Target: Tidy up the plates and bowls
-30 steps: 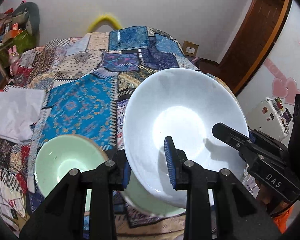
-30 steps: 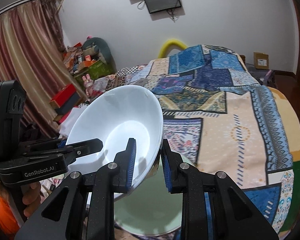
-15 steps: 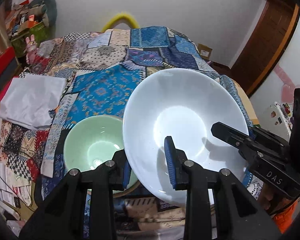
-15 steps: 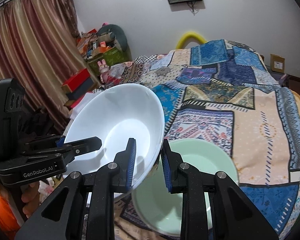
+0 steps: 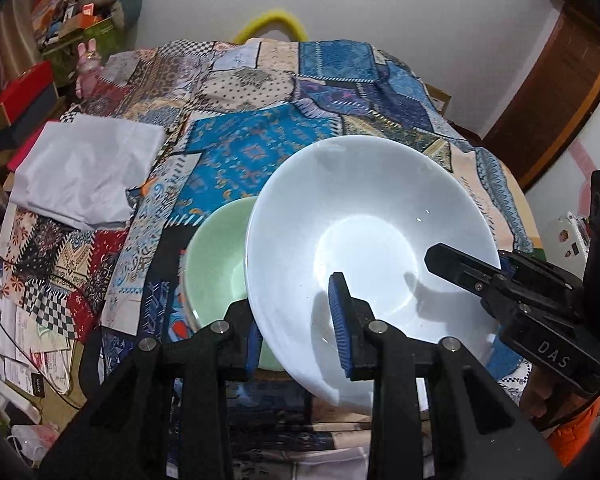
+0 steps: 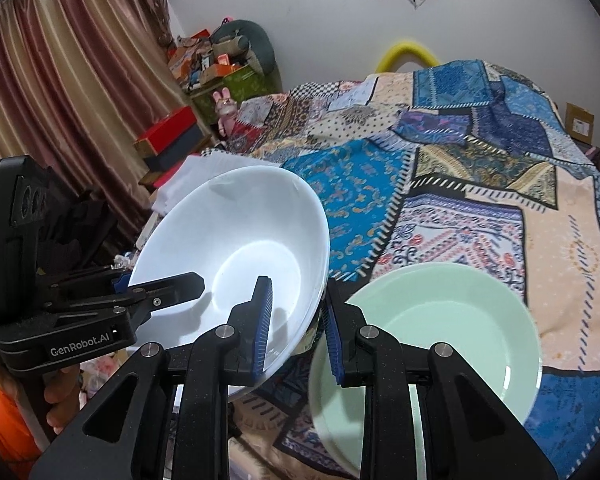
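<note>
A large white bowl is held in the air between both grippers, tilted; it also shows in the right wrist view. My left gripper is shut on its near rim, one pad inside and one outside. My right gripper is shut on the opposite rim and shows in the left wrist view. A pale green bowl sits on the patchwork bedspread below and beside the white bowl; in the left wrist view the green bowl is partly hidden behind it.
A folded white cloth lies on the bed's left side. Red and black boxes, a pink toy rabbit and clutter stand by the curtain. Papers lie at the bed's near left edge. A wooden door is at right.
Both grippers have carried the white bowl leftward, off the green bowl. The green bowl now shows to the right of the white bowl in the right wrist view.
</note>
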